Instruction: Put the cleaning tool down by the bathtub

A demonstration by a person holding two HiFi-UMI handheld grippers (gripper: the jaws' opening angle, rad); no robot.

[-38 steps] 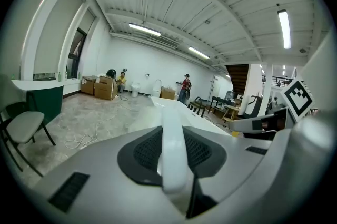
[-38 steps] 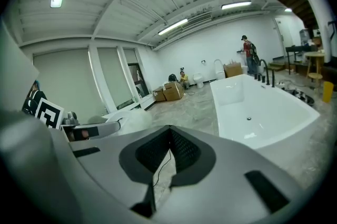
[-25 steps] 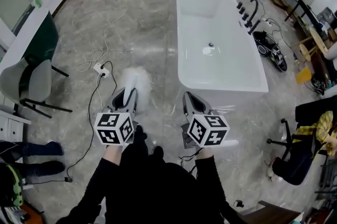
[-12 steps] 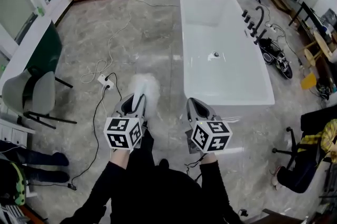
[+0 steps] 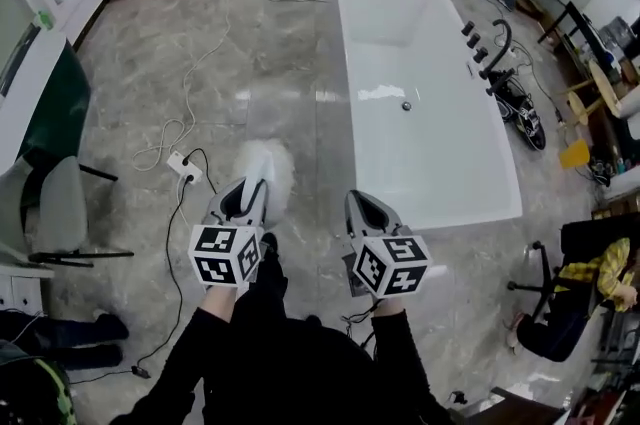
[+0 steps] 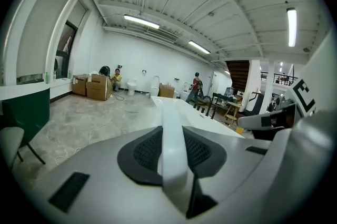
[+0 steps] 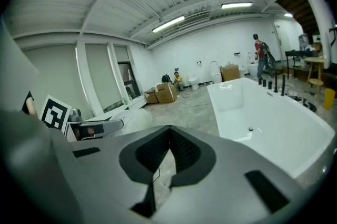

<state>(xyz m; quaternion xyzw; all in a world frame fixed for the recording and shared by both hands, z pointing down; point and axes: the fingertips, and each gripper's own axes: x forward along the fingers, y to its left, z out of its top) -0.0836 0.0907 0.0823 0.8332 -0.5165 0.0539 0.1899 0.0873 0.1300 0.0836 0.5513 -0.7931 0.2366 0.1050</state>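
Cable: a white power strip and its lead lie on the marble floor, left of both my grippers.
Left gripper: my left gripper is held out over the floor. Its jaws are clamped on the white handle of the cleaning tool. In the left gripper view that handle runs straight out between the pads.
Cleaning tool: the cleaning tool is a fluffy white duster head. It sticks out past the left gripper's tips and is up in the air above the floor. It is left of the bathtub's near corner and, as far as I can see, touches neither tub nor floor.
Right gripper: my right gripper is carried beside the left one, just short of the tub's near end. Its jaws are closed tip to tip with nothing between them.
Bathtub: the white free-standing bathtub is empty and lies ahead and to the right. Black taps sit on its right rim.
Done: the tool is firmly in hand and I am standing at the tub's near-left corner.
Left to do: lower the duster to the floor beside the tub wall, open the left jaws and pull the gripper clear.
Progress: I judge the task well along, but the put-down itself has not begun.
Caution: I would set the tool down on the tub side, well clear of the cable.
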